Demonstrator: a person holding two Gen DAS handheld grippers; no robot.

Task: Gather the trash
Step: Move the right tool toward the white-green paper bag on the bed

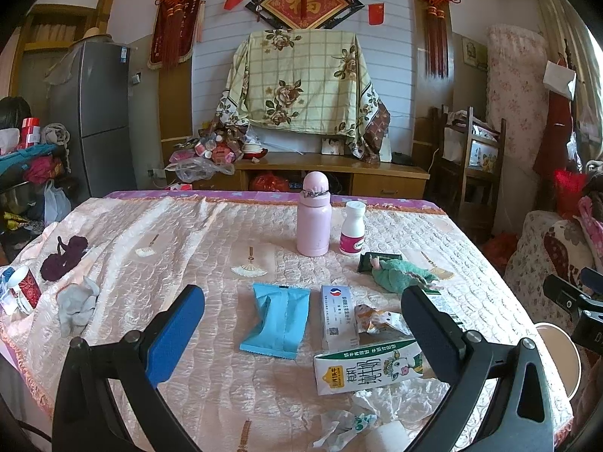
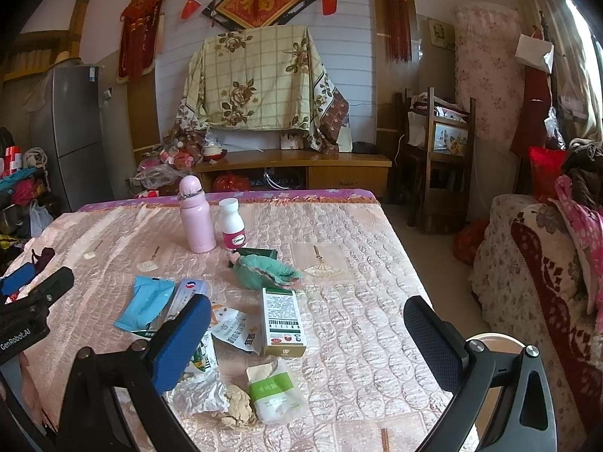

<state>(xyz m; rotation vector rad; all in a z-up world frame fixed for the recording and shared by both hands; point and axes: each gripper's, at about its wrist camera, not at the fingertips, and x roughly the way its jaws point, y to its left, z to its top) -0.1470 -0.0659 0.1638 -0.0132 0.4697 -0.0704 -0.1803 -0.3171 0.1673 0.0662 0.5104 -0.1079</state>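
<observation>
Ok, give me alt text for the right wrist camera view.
The open right gripper hovers over a pink quilted tablecloth strewn with trash: a blue plastic wrapper, a green-and-white carton, crumpled paper.

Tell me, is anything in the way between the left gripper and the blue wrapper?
No, nothing visible. The left gripper is open above the table, and the blue wrapper lies flat just ahead between its fingers. The nearest thing, a white box, lies off to the wrapper's right.

Grey fridge (image 1: 94,113) left of cloth-draped wooden cabinet (image 1: 331,169).
</observation>
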